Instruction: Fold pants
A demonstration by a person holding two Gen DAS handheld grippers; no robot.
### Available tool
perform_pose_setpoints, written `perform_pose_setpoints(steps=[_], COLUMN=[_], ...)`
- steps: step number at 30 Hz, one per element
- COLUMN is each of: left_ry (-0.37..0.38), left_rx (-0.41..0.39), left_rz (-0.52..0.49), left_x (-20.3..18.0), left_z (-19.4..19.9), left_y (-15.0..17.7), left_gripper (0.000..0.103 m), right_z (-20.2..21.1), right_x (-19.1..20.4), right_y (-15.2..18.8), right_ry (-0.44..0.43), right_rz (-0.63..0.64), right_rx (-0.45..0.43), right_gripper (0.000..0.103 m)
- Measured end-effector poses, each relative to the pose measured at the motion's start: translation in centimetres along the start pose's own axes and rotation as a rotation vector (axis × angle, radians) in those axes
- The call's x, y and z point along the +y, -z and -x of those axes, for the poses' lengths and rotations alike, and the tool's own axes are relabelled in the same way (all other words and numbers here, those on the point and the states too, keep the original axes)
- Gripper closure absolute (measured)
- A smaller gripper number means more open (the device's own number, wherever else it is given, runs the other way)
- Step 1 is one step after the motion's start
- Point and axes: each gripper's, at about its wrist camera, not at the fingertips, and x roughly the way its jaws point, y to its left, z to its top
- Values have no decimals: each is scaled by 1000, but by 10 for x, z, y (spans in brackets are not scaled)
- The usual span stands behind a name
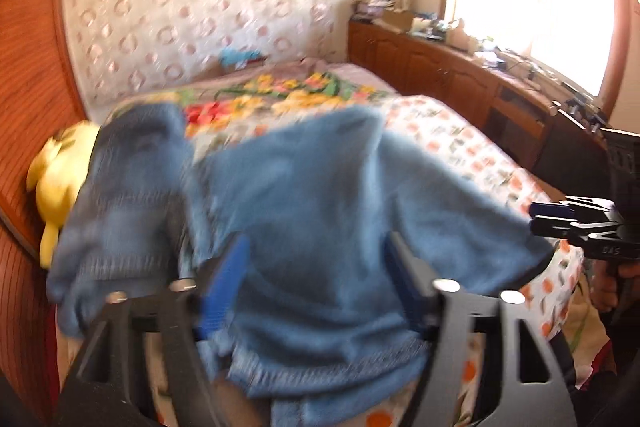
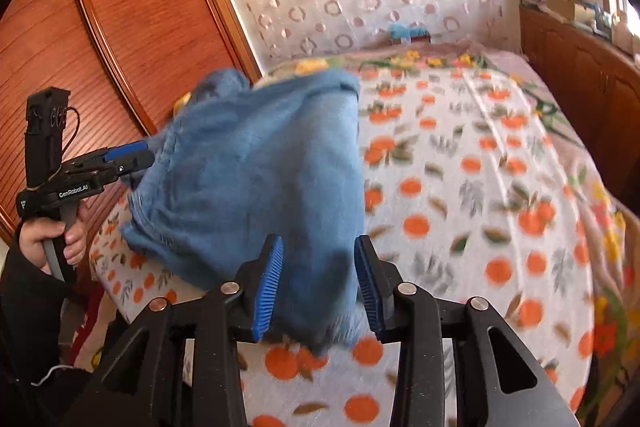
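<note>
Blue pants point(image 1: 312, 187) lie bunched and blurred on the orange-print bed cover point(image 2: 460, 187), near its front left corner. My left gripper point(image 1: 314, 283) stands wide open; cloth lies between its blue pads point(image 1: 224, 283) without being pinched. In the right wrist view, the left gripper point(image 2: 146, 153) sits at the pants' point(image 2: 260, 155) left edge. My right gripper point(image 2: 319, 287) is part open. A fold of the pants hangs between its pads point(image 2: 268, 291), which do not clamp it. The left wrist view shows the right gripper point(image 1: 534, 219) at the pants' right corner.
A yellow plush toy point(image 1: 60, 179) lies at the bed's left edge against a wooden wardrobe point(image 2: 120, 7). A low wooden cabinet point(image 1: 440, 67) with clutter runs along the right under a bright window. A hand point(image 2: 60, 235) grips the left tool's handle.
</note>
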Motion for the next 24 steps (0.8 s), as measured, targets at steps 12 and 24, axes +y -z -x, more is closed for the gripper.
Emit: perform_pose_setpoints(steps=[12,24], left_ry=[92,163], left_rx=[85,310], left_rz=[-119,-129], left_x=[-32,-33], left_z=[-100,-218], left_y=[-103,-142], left_gripper=[29,37], right_z=[-71,-115], right_x=[-14,-28], right_y=[-51,-75], right_ry=[-3,-51], right_rz=[71,64], right_rx=[53,144], right_gripper=[59,59])
